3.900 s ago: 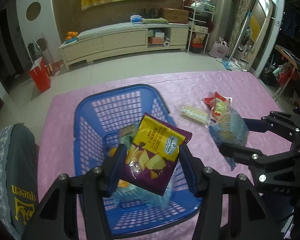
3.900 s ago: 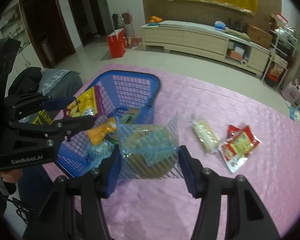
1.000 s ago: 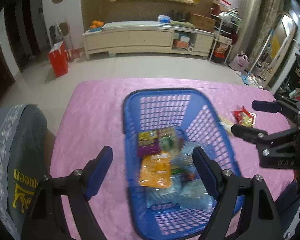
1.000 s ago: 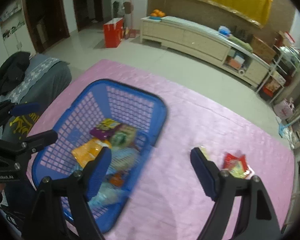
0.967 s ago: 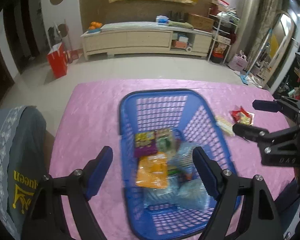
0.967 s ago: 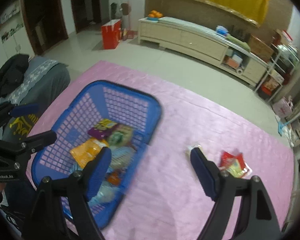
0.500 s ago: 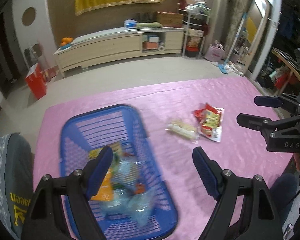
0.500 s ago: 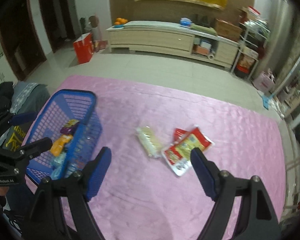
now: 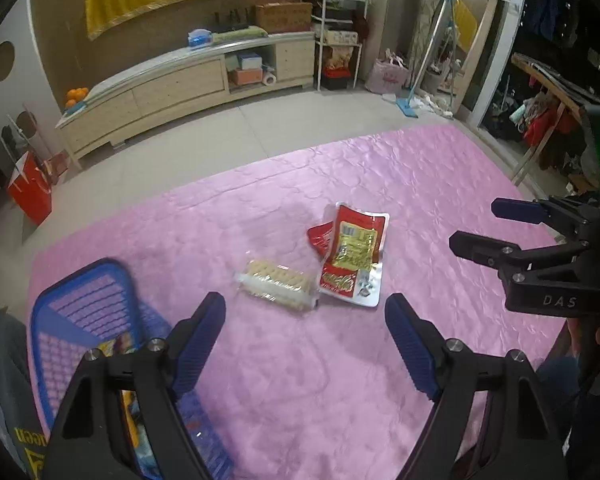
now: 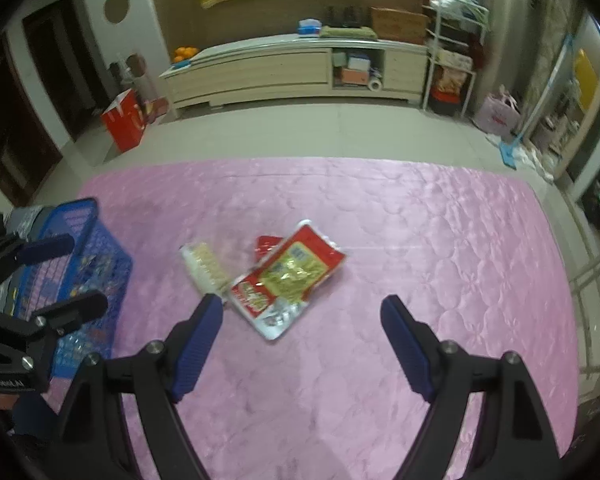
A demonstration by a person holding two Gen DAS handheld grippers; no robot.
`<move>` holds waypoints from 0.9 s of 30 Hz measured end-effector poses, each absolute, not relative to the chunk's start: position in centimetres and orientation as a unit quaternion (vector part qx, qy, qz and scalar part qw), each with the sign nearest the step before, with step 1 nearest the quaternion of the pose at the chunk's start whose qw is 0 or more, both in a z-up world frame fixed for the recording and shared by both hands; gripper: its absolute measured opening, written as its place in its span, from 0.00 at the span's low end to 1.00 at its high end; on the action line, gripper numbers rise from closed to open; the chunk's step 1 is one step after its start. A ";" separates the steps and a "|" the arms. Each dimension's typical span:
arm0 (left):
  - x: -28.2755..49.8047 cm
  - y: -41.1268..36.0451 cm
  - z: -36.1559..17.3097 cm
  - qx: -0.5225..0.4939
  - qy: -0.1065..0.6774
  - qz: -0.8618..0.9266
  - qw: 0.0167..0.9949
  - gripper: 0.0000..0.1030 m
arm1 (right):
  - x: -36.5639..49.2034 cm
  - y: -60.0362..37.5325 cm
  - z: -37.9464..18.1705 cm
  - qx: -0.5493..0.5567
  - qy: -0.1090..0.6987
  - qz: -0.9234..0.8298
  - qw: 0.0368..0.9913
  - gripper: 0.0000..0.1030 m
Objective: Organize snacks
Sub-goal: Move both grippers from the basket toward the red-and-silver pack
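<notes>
The left gripper has black angular arms with silver screw heads and ridged dark-blue finger pads. The right gripper matches it; in the left view's right edge its black body bears pale "DAS" lettering below a green light.

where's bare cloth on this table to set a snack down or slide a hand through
Bare pink tablecloth runs wide from the red snack packets to the table's right edge, and along the far edge behind them. A narrower strip lies between the cracker pack and the blue basket. It is crowded at the centre, where packets and crackers touch.
</notes>
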State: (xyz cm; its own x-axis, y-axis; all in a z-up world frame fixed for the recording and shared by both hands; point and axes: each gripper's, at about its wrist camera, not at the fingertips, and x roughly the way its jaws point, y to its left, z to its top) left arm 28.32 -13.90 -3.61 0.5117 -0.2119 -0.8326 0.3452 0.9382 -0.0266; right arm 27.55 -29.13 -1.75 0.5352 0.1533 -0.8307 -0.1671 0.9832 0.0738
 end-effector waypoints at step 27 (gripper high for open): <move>39.1 -23.8 -15.2 0.164 0.547 -0.234 0.787 0.78 | 31.9 -36.5 -10.6 0.037 0.538 0.035 0.841 0.82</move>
